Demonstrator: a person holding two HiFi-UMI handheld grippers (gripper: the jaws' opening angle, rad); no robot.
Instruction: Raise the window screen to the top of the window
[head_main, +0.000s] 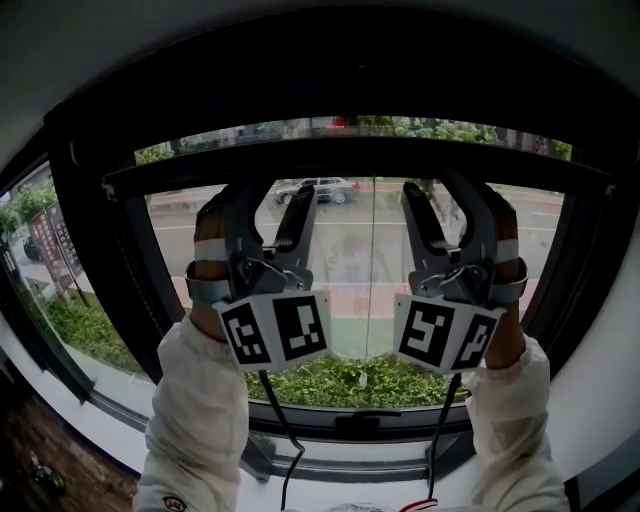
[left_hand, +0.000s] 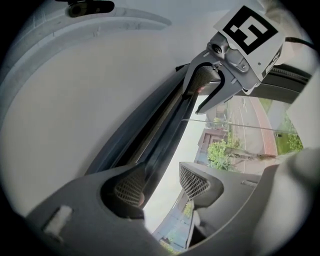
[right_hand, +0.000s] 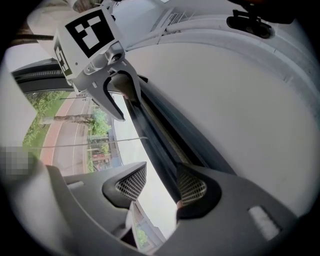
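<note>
Two points of push under window screen bar (head_main: 350, 158), with left hand-held gripper (head_main: 272, 197) and right hand-held gripper (head_main: 448, 197) spread, pinching nothing, for level lift.

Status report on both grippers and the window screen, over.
Grippers: left gripper and right gripper open, held high, jaws at the screen bar. Bar near the top, narrow strip left above. Nothing seen in the way.

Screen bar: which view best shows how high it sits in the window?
Head view. The whole dark screen bar shows there, spanning the window near its top, with the left gripper and right gripper up at it. Each gripper view shows only a foreshortened stretch of the bar beside one finger, not its height.
</note>
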